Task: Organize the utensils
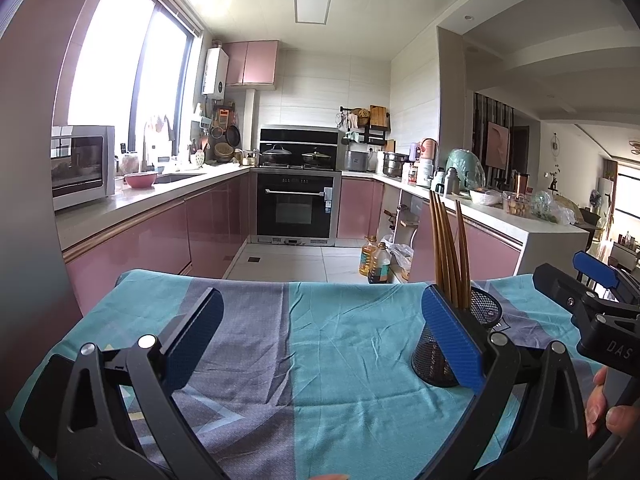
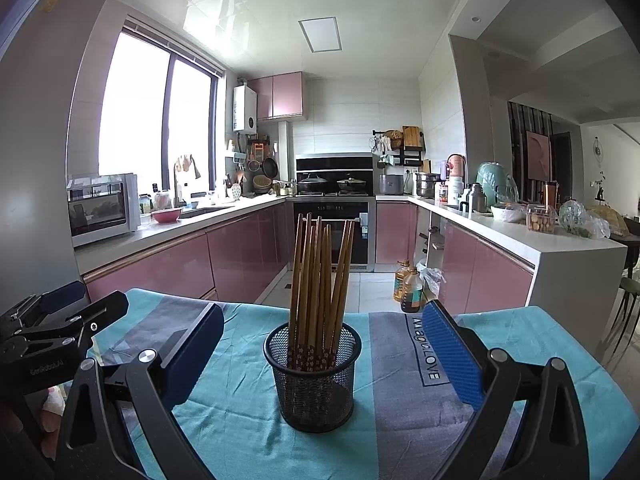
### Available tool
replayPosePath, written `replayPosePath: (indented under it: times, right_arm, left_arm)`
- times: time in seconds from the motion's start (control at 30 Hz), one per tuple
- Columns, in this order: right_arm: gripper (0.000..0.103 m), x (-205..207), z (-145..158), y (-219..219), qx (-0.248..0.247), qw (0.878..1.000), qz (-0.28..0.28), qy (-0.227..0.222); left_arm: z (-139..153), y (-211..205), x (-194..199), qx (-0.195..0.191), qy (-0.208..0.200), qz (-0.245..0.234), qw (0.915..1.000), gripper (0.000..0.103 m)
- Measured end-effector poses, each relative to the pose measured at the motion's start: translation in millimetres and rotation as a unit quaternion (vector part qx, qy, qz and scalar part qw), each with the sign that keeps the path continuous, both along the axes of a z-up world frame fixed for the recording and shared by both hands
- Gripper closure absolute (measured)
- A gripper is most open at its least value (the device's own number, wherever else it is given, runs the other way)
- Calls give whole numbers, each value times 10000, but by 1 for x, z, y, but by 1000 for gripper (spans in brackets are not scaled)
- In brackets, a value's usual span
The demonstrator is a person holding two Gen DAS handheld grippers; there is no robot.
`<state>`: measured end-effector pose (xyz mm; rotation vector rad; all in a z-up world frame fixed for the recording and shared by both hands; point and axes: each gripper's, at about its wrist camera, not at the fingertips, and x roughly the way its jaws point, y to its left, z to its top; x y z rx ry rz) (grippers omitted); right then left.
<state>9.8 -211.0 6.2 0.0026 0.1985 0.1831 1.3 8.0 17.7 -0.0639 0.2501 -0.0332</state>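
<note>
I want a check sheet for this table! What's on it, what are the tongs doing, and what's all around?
Surface: striped teal and grey cloth, wrinkled.
Job's things: wooden chopsticks standing upright in a black mesh cup; no other utensils seen.
Clutter: nothing seen on the cloth.
Tongs: left tongs open, empty, with the cup by their right finger; right tongs open, empty, facing the cup.
Cables: nothing seen.
Surroundings: kitchen with pink cabinets, black oven, oil bottles on the floor.
</note>
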Motion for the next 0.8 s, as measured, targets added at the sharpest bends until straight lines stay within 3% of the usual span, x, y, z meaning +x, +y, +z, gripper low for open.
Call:
replayPosePath:
  times: [0.8]
  right_arm:
    - [7, 1, -2, 2, 2, 10000, -5, 1]
  left_arm:
    - [-1, 0, 0, -2, 8, 1, 10000, 5]
